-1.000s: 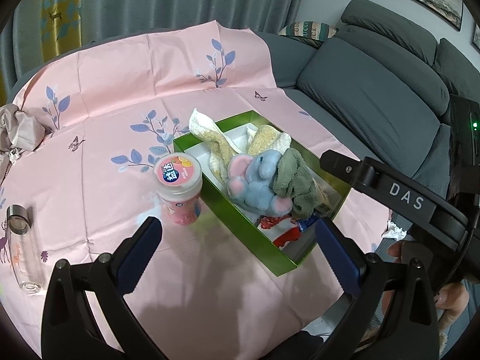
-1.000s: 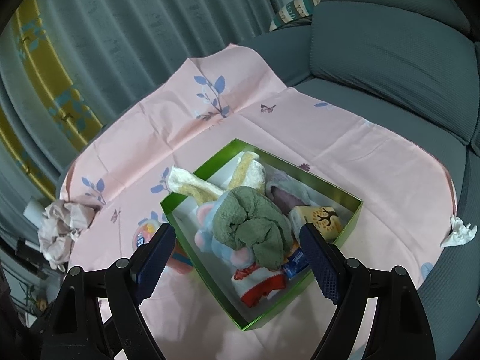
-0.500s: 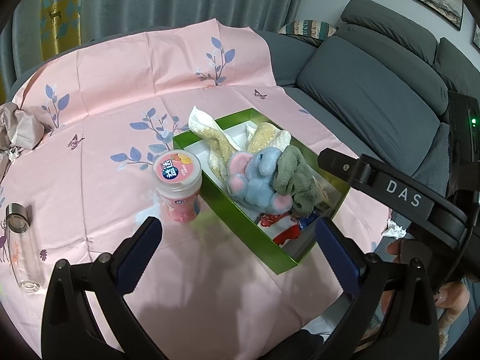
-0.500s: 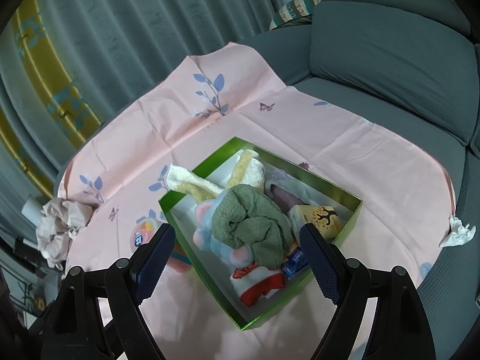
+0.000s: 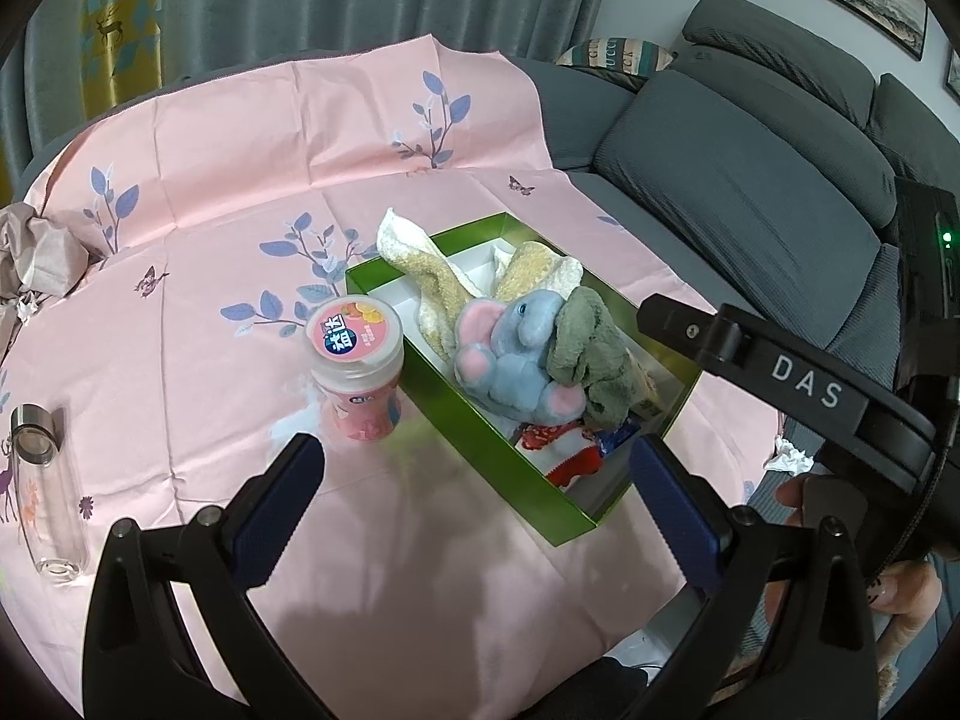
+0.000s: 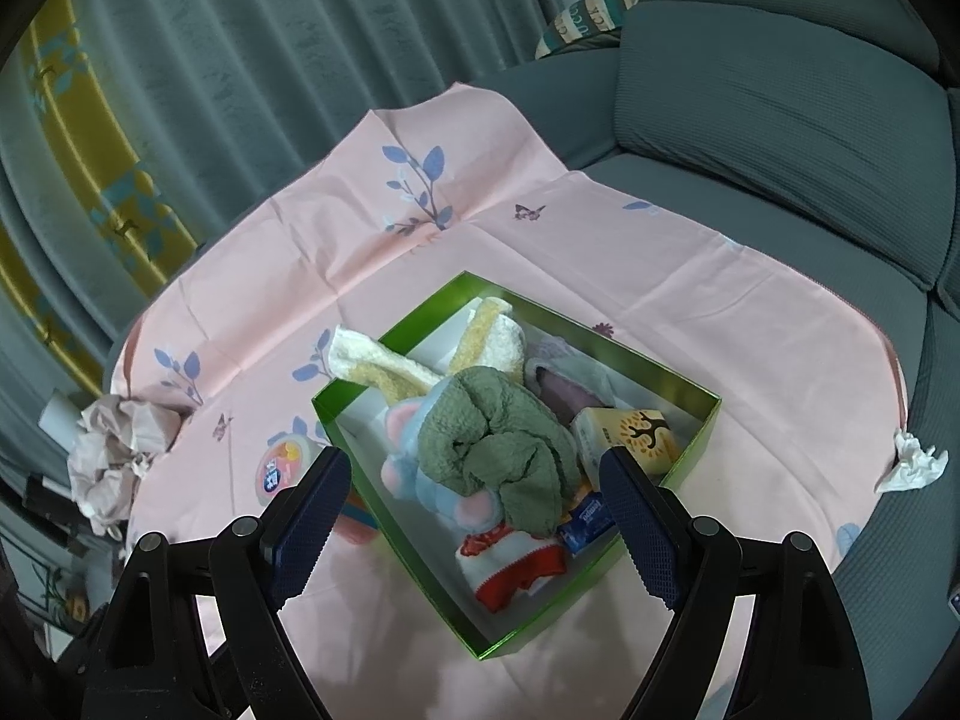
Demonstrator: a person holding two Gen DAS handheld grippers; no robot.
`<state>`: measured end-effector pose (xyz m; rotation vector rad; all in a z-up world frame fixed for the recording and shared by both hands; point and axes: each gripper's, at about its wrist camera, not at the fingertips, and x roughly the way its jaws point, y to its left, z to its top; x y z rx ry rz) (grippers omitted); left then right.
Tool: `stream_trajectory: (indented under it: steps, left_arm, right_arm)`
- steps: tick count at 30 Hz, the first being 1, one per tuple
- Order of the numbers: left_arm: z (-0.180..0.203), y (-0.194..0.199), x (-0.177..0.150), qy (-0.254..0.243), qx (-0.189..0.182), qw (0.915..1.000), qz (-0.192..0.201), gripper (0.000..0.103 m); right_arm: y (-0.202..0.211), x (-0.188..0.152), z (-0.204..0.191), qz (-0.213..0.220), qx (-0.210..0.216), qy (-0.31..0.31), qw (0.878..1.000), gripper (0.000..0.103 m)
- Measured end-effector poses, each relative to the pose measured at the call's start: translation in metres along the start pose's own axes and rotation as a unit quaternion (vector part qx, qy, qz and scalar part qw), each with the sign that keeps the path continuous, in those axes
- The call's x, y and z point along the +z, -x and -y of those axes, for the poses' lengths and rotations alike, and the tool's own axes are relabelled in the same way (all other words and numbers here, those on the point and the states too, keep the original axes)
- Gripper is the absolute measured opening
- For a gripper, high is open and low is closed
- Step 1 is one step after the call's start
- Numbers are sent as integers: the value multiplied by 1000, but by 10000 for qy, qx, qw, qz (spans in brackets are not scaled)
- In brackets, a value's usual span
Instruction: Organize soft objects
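green towel (image 6: 498,444) heaped above the box (image 6: 699,432) rim may spill if my empty, spread grippers (image 6: 474,510) nudge it.

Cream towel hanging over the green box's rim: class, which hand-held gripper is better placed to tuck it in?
Probably the left hand-held gripper: the cream towel drapes over the green box on its side. Both are open and empty.

Before my claws, the desk is draped in a pink cloth (image 5: 240,192) printed with blue leaves. Resting directly on the cloth: a green box (image 5: 480,420), a pink jar (image 5: 360,372) just beside its left wall, a clear bottle (image 5: 45,498) lying at far left, and crumpled paper (image 5: 42,252) at the far-left edge.
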<state>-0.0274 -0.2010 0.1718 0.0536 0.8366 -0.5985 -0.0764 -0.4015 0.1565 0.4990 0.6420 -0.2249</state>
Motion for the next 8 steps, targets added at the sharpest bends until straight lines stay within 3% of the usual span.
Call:
stream_trajectory:
  steps: [8]
  left_arm:
    - [2, 0, -1, -37, 9, 10000, -17, 102]
  right_arm:
    - [-2, 0, 4, -29, -59, 1, 10000, 85]
